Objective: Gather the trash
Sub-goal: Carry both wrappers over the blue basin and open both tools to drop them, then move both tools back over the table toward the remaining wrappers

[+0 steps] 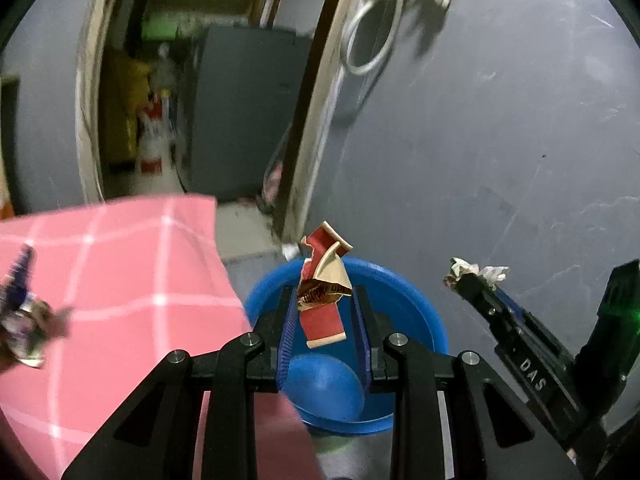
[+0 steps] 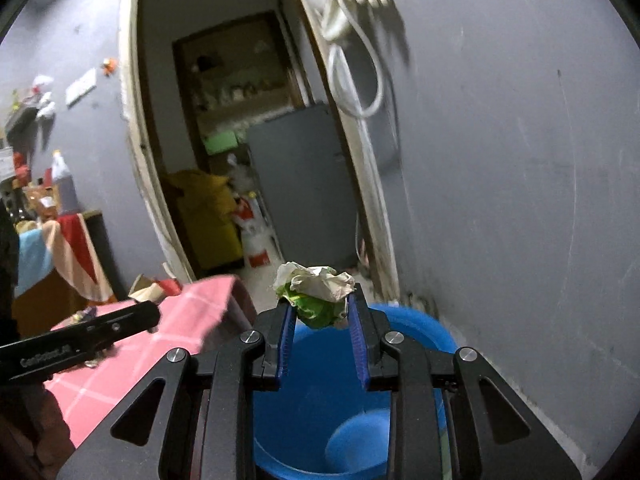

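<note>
My left gripper (image 1: 325, 300) is shut on a torn red and cream paper scrap (image 1: 324, 292), held above the blue bucket (image 1: 424, 316). My right gripper (image 2: 318, 310) is shut on a crumpled green and white paper wad (image 2: 316, 292), also over the blue bucket (image 2: 312, 392), whose inside looks bare. In the left wrist view the right gripper (image 1: 472, 276) shows at the right with its wad (image 1: 480, 270). In the right wrist view the left gripper's black body (image 2: 80, 340) reaches in from the left.
A table under a pink checked cloth (image 1: 120, 300) stands just left of the bucket, with a small wrapper (image 1: 24, 332) lying on it. A grey wall (image 1: 500, 140) is right behind the bucket. An open doorway (image 2: 248, 140) leads to another room. White cable (image 1: 372, 20) hangs on the wall.
</note>
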The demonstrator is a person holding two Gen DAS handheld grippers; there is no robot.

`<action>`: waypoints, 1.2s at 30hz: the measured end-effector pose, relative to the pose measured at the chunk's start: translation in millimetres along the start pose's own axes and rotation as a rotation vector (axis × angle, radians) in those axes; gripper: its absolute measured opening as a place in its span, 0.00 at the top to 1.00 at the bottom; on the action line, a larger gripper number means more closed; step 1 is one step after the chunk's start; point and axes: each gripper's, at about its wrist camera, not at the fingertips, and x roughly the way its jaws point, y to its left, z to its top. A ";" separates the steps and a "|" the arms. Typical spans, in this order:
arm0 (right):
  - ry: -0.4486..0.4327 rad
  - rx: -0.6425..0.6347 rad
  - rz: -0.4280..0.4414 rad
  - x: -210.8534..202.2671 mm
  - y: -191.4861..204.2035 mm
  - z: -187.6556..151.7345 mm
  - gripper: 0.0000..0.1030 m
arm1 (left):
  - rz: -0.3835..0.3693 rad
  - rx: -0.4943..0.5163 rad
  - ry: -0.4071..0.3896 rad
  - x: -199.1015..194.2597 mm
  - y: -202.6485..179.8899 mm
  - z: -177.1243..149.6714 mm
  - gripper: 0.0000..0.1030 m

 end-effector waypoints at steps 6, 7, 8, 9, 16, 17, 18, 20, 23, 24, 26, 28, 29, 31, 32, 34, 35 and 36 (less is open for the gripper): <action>0.095 0.032 -0.017 13.0 -10.9 -13.1 0.76 | -0.004 -0.044 0.104 33.3 4.0 -2.6 0.77; 0.107 0.036 -0.017 14.9 -11.9 -14.1 0.76 | -0.005 -0.046 0.117 36.6 4.2 -4.2 0.76; 0.119 0.040 -0.018 16.8 -13.4 -15.4 0.75 | -0.006 -0.048 0.135 41.5 4.7 -5.1 0.76; 0.136 0.045 -0.019 20.4 -15.1 -16.3 0.74 | -0.006 -0.052 0.147 44.7 5.7 -6.4 0.76; 0.178 0.069 -0.015 28.9 -17.7 -16.8 0.62 | -0.026 -0.089 0.185 48.4 18.5 -13.8 0.70; 0.179 0.072 -0.015 27.9 -18.5 -17.4 0.61 | -0.024 -0.087 0.182 47.4 18.5 -13.8 0.70; 0.179 0.074 -0.015 29.0 -17.9 -16.3 0.58 | -0.022 -0.085 0.179 46.2 18.8 -13.7 0.67; 0.177 0.078 -0.016 27.5 -18.5 -15.8 0.56 | -0.017 -0.084 0.166 42.5 19.3 -13.8 0.61; 0.164 0.084 -0.014 27.3 -17.6 -13.6 0.53 | -0.003 -0.090 0.122 27.8 21.1 -15.4 0.51; 0.156 0.086 -0.012 26.9 -17.0 -12.3 0.52 | 0.005 -0.091 0.106 22.5 21.5 -15.4 0.48; 0.131 0.092 -0.007 21.5 -16.1 -9.3 0.50 | 0.021 -0.093 0.064 8.4 25.9 -15.6 0.47; 0.098 0.089 -0.004 14.5 -12.9 -5.1 0.38 | 0.032 -0.102 0.025 -6.6 30.4 -16.1 0.41; 0.075 0.082 -0.003 9.5 -10.6 -2.1 0.32 | 0.039 -0.107 0.003 -14.6 33.1 -15.4 0.38; 0.024 0.063 0.002 -1.3 -3.6 4.7 0.22 | 0.058 -0.114 -0.048 -31.8 39.2 -12.7 0.26; -0.001 0.052 0.012 -7.4 0.6 8.5 0.22 | 0.068 -0.118 -0.084 -43.2 42.9 -13.2 0.23; -0.040 0.033 0.027 -16.5 9.1 14.5 0.15 | 0.088 -0.123 -0.140 -61.9 48.8 -13.0 0.14; -0.065 0.023 0.037 -22.9 14.6 17.4 0.12 | 0.102 -0.124 -0.169 -71.7 51.6 -13.0 0.11; -0.081 0.016 0.046 -26.5 18.8 19.1 0.07 | 0.115 -0.125 -0.194 -79.8 53.7 -12.4 0.07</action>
